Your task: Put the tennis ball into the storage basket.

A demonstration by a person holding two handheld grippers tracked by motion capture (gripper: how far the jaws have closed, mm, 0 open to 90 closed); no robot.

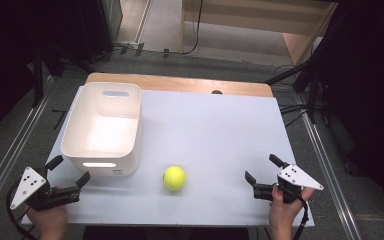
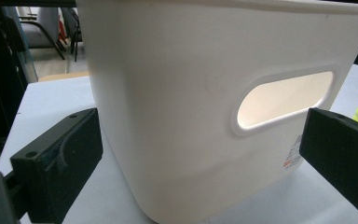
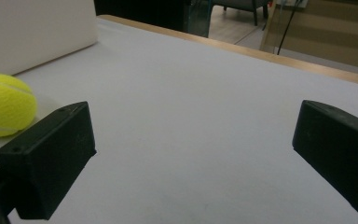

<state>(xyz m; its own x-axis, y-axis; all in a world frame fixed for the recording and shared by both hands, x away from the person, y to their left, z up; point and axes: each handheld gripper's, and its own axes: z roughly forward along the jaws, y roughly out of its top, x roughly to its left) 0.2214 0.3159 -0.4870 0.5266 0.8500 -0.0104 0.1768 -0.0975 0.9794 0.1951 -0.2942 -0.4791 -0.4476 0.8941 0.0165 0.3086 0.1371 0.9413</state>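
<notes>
At the near left corner of the white tabletop (image 1: 215,130), the left gripper (image 1: 69,172) is held in a hand (image 1: 50,220) with its black jaws spread wide and nothing between them; in the left gripper view they frame the near wall of the bin. At the near right corner, the right gripper (image 1: 262,168) is likewise held in a hand (image 1: 282,210), jaws wide apart and empty, pointing across the bare surface. Between the two grippers, close to the near edge and well apart from both, a yellow-green fuzzy tennis ball (image 1: 174,177) rests on the tabletop, just beside the near right corner of the bin and apart from it. A white rectangular plastic storage bin (image 1: 102,129) with slotted handle openings stands upright along the left edge, running from near the front towards the far left corner; its interior appears empty. A wooden strip (image 1: 180,83) borders the far edge.
</notes>
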